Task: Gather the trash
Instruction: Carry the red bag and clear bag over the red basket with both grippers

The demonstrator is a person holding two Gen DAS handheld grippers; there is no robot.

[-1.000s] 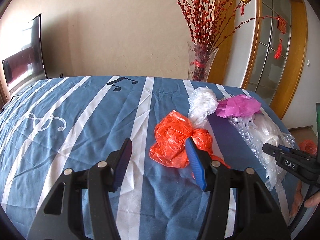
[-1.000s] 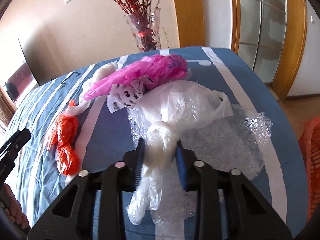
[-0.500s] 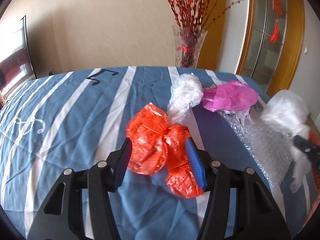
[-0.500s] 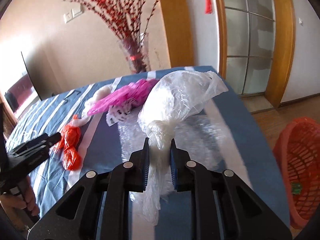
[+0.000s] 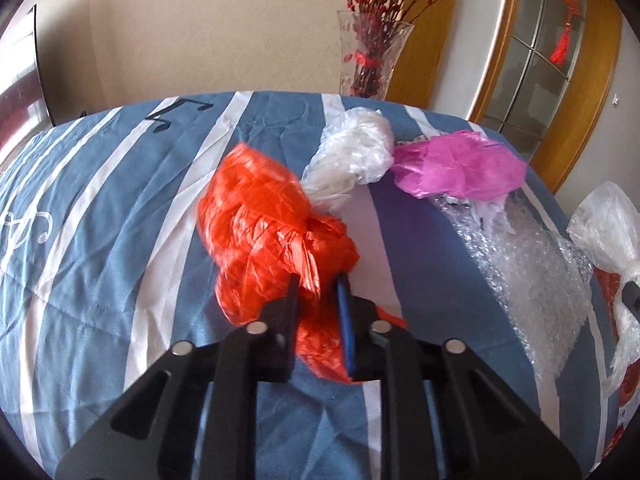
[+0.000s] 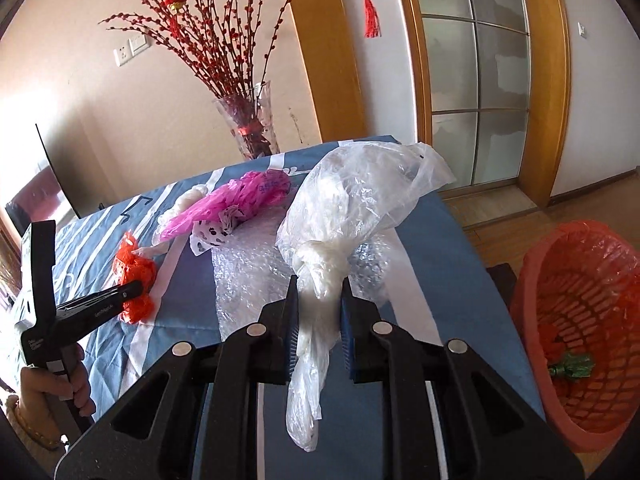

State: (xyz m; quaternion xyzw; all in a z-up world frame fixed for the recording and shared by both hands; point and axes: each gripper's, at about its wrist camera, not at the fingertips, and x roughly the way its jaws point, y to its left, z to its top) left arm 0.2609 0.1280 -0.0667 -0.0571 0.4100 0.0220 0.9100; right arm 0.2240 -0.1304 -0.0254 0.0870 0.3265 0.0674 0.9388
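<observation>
The left gripper [image 5: 318, 292] was clamped on the orange plastic bag [image 5: 272, 228], bunched on the striped blue tablecloth [image 5: 100, 216]. The right gripper [image 6: 319, 296] pinched the knotted neck of a clear plastic bag [image 6: 360, 200], held up above a sheet of bubble wrap [image 6: 248, 272]. Beyond lay a pink bag [image 6: 236, 204] and a white bag [image 5: 352, 152], touching each other. Off the table's right edge stood a red basket [image 6: 532, 312], lined in red plastic, with something green inside.
</observation>
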